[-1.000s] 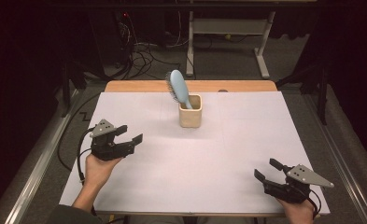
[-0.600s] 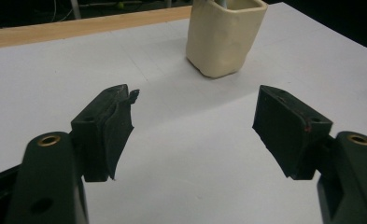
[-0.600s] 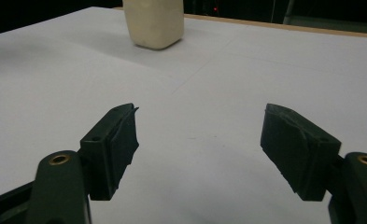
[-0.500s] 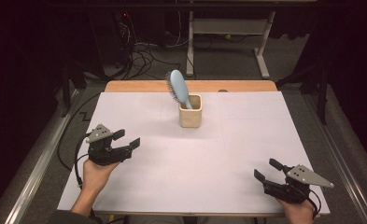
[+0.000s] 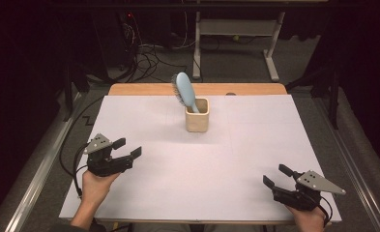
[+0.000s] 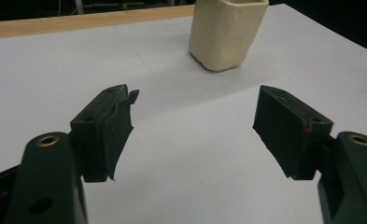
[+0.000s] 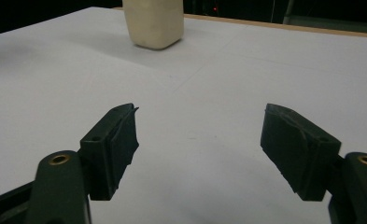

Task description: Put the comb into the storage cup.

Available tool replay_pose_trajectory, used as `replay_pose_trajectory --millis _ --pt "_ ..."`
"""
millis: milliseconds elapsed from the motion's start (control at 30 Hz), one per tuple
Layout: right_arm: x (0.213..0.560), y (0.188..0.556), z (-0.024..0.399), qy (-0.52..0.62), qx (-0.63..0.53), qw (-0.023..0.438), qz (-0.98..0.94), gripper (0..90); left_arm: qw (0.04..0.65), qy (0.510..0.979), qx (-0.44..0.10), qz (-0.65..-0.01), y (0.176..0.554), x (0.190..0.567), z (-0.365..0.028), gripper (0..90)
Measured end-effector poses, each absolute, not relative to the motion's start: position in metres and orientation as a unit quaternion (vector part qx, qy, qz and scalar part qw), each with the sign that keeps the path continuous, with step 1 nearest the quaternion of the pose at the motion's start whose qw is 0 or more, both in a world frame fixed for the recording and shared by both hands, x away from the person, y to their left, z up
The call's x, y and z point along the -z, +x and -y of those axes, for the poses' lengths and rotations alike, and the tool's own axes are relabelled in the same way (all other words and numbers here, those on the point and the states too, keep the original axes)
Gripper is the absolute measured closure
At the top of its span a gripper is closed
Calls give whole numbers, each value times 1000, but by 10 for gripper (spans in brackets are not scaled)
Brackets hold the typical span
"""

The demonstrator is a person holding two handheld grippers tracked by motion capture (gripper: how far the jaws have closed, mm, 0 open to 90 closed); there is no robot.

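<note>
A cream square cup [image 5: 197,115] stands upright at the back middle of the white table sheet [image 5: 216,159], and a light blue hairbrush [image 5: 183,90] leans out of it to the left, bristles facing left. My left gripper [image 5: 127,147] is held by a hand at the left, open and empty, pointing right toward the cup [image 6: 228,32]. At the front right corner my right gripper [image 5: 276,175] is open and empty, pointing left and away. The cup [image 7: 154,21] is far ahead of its jaws.
A wooden table edge [image 5: 197,89] runs behind the sheet. Past it on the floor are cables [image 5: 149,58] and a white metal frame [image 5: 236,34]. Metal rails [image 5: 37,169] flank the table on both sides.
My left gripper has drawn back toward the front left of the table, away from the cup. The right gripper has stayed in place.
</note>
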State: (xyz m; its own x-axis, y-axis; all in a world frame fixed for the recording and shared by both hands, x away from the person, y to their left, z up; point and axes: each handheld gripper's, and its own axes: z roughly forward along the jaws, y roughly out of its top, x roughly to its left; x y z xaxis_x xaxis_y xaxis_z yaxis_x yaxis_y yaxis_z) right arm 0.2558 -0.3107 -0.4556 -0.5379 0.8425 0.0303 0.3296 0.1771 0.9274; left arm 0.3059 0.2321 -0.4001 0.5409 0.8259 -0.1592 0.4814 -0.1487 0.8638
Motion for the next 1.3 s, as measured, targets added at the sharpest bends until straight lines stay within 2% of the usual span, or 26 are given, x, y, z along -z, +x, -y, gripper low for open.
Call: replay_pose_trajectory --millis 1300 --pt "455 255 311 407 -498 265 -718 276 470 731 -182 -461 290 420 -245 275"
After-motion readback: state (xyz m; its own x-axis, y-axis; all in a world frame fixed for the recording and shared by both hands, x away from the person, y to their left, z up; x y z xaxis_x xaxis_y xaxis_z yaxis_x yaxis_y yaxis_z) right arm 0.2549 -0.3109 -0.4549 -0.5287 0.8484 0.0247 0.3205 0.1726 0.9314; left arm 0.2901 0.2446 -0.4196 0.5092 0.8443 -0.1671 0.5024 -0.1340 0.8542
